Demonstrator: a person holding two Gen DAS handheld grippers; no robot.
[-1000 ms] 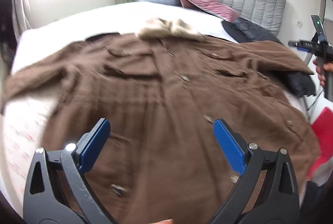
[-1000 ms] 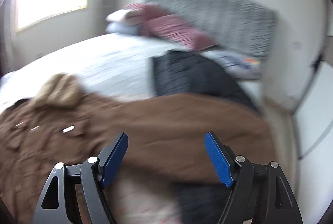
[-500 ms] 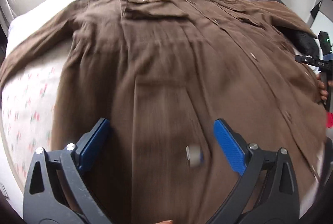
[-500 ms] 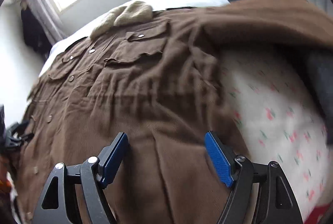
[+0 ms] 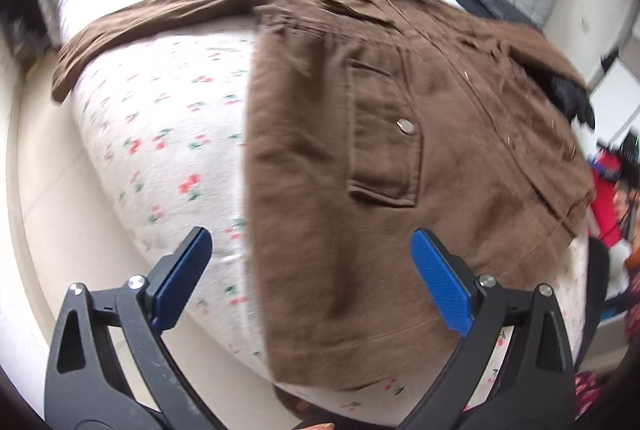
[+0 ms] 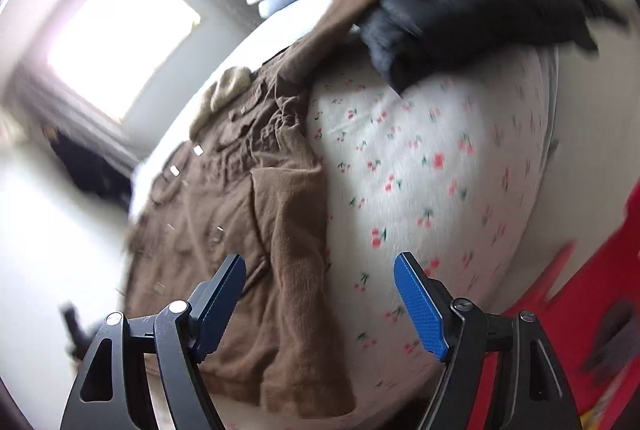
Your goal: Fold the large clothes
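Left wrist view: a brown jacket (image 5: 360,134) lies spread front-up on the cherry-print bedsheet (image 5: 160,134), not yet folded.

Its body is flat with one sleeve (image 5: 152,18) stretched out toward the bed's far side, likely laid so for clean folds. The left gripper (image 5: 308,278) hangs over the hem corner with fingers wide and nothing held, seemingly lining up a pinch. The right gripper (image 6: 320,294), also spread wide and empty, sits at the jacket's opposite edge (image 6: 296,230). A dark garment (image 6: 472,14) lies partly under the other sleeve, which may snag.
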